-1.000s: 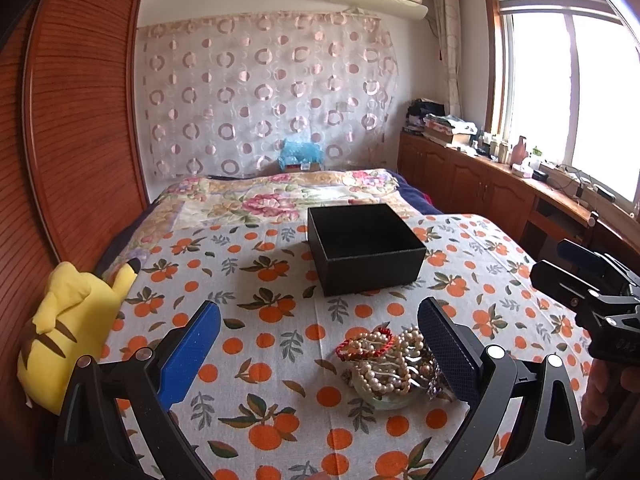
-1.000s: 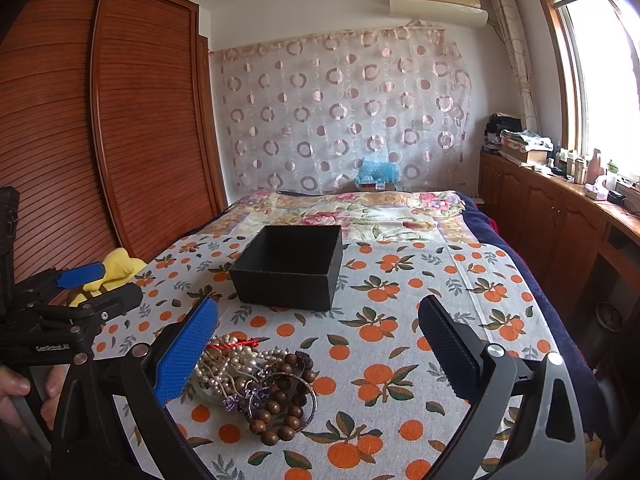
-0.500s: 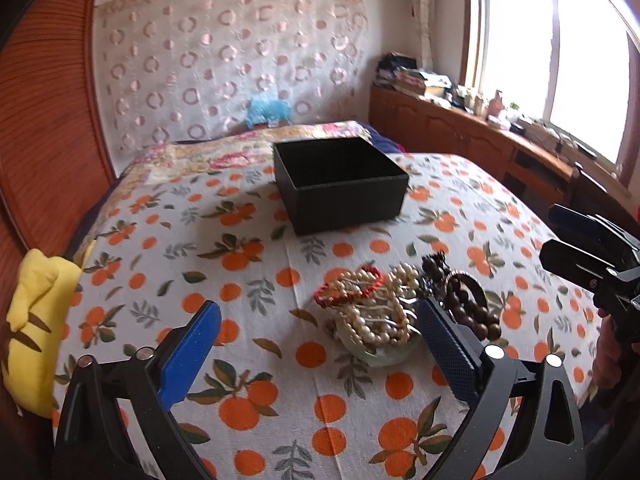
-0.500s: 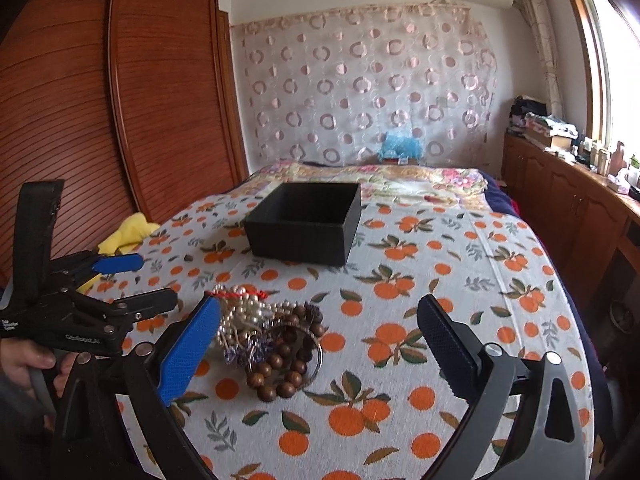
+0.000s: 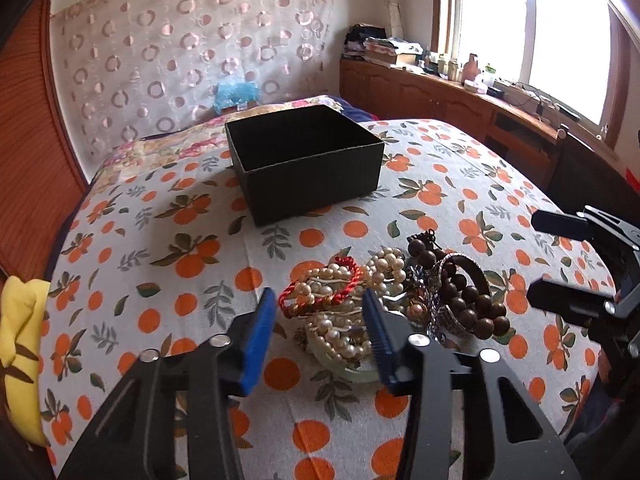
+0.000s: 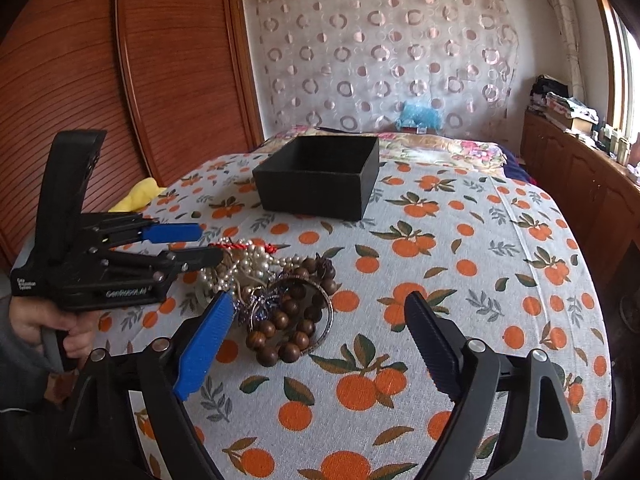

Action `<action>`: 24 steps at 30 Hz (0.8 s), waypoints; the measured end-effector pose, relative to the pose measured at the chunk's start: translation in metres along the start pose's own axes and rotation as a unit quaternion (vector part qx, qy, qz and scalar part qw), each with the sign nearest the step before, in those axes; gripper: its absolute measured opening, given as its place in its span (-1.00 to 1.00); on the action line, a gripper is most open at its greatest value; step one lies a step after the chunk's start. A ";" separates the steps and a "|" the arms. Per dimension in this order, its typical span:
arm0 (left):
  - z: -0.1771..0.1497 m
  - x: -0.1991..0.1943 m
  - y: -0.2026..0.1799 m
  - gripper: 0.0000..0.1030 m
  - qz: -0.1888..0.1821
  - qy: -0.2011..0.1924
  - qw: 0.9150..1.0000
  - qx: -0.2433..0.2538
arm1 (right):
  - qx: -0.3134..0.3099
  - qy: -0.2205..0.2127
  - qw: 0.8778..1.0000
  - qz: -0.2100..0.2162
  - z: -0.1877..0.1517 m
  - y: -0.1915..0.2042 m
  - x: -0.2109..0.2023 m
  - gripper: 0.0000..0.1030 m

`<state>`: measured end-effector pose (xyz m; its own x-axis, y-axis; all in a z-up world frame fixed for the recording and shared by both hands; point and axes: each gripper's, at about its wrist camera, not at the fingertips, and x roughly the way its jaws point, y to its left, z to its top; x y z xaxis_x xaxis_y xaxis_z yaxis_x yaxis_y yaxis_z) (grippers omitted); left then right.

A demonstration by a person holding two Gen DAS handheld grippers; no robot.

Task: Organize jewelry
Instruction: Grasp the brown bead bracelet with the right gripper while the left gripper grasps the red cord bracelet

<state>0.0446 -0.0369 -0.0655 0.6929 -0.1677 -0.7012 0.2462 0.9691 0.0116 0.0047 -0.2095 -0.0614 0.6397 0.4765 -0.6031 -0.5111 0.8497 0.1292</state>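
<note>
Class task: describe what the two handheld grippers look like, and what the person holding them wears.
Both are black plastic frames with silver bolts. The left gripper and right gripper each carry one bright blue ribbed pad and one darker navy pad. Small white lettering marks the left one's body. A grey sleeve covers the wrist. No cables show.

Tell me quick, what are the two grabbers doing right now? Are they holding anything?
Left gripper: closing around the pearl and red bracelets in the jewelry pile, not pinching them yet.
Right gripper: wide, closing slightly, holding nothing, beside the brown beads.

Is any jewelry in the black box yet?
No, the black box looks empty inside; the jewelry pile lies on the cloth.
</note>
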 end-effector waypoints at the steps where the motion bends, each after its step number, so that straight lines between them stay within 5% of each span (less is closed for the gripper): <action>1: 0.001 0.001 0.000 -0.29 -0.002 0.001 1.000 0.000 | 0.000 0.002 1.000 0.001 -0.001 0.000 0.001 0.73; 8: 0.005 0.003 0.007 -0.83 -0.018 -0.001 1.000 -0.012 | -0.004 0.016 1.000 0.014 -0.004 0.004 0.005 0.72; 19: 0.007 -0.024 0.030 -0.86 -0.010 -0.045 0.997 -0.059 | -0.029 0.053 0.997 0.049 -0.011 0.022 0.019 0.21; 24: 0.006 -0.039 0.033 -0.86 -0.009 -0.064 0.996 -0.067 | -0.045 0.070 0.995 0.054 -0.016 0.029 0.025 0.13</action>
<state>0.0296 0.0004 -0.0333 0.7719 -0.1990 -0.6038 0.1732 0.9796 -0.1015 -0.0033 -0.1760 -0.0851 0.4952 0.5218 -0.6946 -0.6258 0.7688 0.1314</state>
